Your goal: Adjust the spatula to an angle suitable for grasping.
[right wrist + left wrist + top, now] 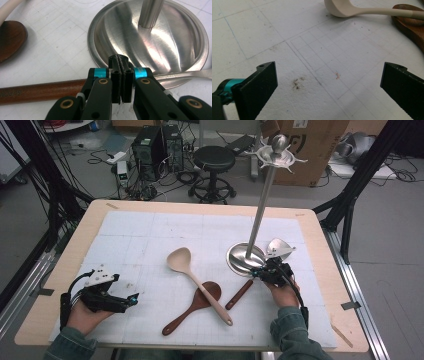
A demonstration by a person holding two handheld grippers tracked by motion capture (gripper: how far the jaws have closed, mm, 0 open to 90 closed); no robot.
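A tall steel utensil stand rises from a round base at the right of the white mat. A ladle with a steel bowl and a brown wooden handle lies beside that base. My right gripper is shut, jaws pressed flat together with nothing between them; the ladle's handle passes underneath it, and its tips reach the base's rim. My left gripper rests open over bare mat at the left. A cream spoon lies across a dark wooden spoon in the middle.
The white gridded mat covers most of the wooden table. Hooks crown the stand's top. A black stool, computer boxes and a cardboard carton stand on the floor behind the table.
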